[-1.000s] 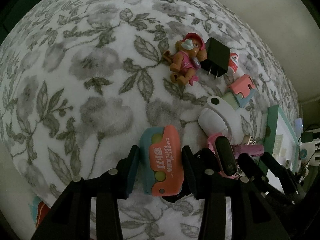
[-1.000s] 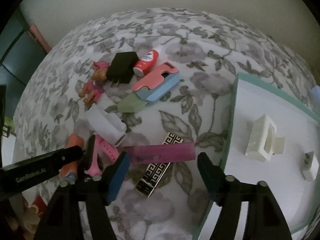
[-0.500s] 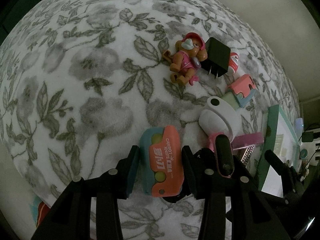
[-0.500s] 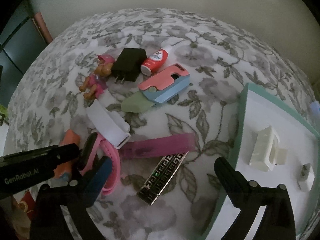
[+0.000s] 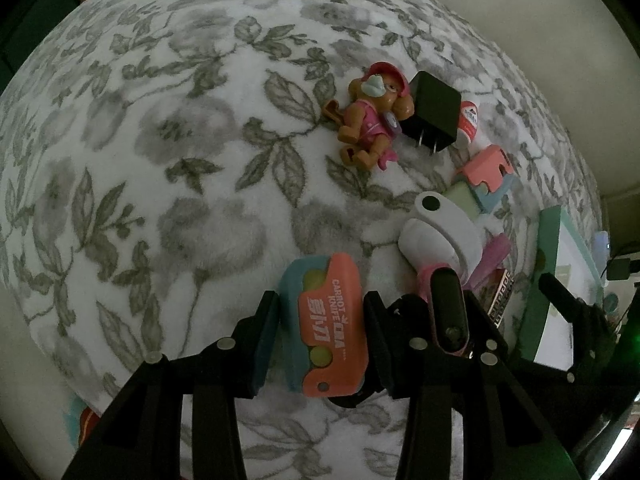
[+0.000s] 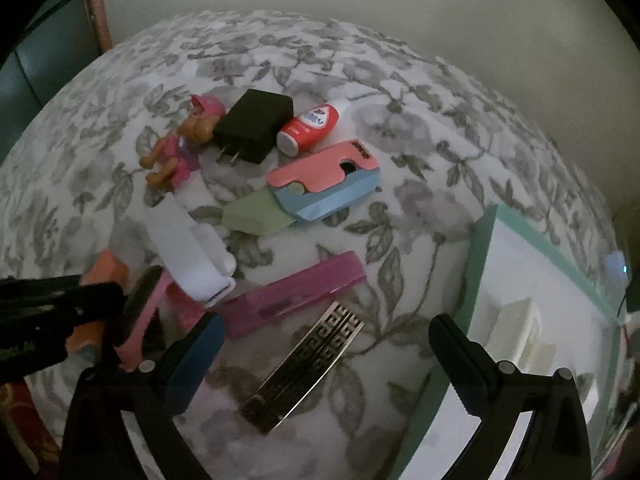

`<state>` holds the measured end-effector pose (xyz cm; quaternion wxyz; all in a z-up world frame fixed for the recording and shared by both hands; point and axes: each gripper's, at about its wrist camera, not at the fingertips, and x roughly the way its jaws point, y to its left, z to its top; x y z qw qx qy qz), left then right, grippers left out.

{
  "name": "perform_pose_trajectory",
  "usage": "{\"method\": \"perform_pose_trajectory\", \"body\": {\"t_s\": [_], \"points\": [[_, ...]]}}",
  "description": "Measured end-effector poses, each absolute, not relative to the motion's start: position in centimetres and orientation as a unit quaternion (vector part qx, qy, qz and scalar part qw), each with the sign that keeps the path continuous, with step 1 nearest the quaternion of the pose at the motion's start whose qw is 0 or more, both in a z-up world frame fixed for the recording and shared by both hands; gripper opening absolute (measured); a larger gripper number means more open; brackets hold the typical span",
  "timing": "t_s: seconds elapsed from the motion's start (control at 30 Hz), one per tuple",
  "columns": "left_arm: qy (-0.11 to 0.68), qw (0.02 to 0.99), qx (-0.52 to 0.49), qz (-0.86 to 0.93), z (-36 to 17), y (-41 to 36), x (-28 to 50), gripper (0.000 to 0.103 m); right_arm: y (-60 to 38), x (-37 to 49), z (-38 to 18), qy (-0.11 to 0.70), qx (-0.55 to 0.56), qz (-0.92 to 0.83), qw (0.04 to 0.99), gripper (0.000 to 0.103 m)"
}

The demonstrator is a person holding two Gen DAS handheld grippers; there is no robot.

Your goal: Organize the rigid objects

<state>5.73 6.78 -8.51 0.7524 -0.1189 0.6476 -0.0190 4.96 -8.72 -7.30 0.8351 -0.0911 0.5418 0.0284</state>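
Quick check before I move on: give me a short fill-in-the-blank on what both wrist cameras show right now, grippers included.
1. The left gripper is shut on the orange and teal ____ knife, named by its printed label.
2. The black charger lies between the toy dog and the ____ and white bottle.
3. The right gripper, its fingers just spread wide, hovers open over the ____-patterned hair clip.
4. The white hair claw rests in the tray with the ____ rim.

Missing words: carrot; red; black and silver; green

Both wrist views look steeply down, sharing the floral blanket (image 5: 168, 168).
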Motion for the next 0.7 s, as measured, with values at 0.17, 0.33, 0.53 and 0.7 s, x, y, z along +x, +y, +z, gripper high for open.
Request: {"method": "perform_pose_trajectory", "body": {"t_s": [0.17, 0.33, 0.53, 0.7], "points": [[0.651, 0.75, -0.115, -0.018, -8.8, 6.8, 6.0, 0.045, -8.8, 5.8, -7.6, 0.542, -0.079, 0.048, 0.835, 0.103], [0.653, 0.75, -0.109, -0.015, -9.0, 6.8, 6.3, 0.045, -8.6, 6.4, -7.6, 0.539, -0.08, 0.06, 0.837, 0.103], [0.655, 0.749, -0.103, -0.014, -9.4, 6.5, 6.7, 0.045, -8.5, 6.6, -7.9, 0.548, -0.075, 0.08, 0.829, 0.08], [0.655, 0.749, -0.104, -0.013, -9.4, 6.5, 6.7, 0.045, -8.5, 6.5, -8.0, 0.553, -0.074, 0.083, 0.826, 0.058]]}}
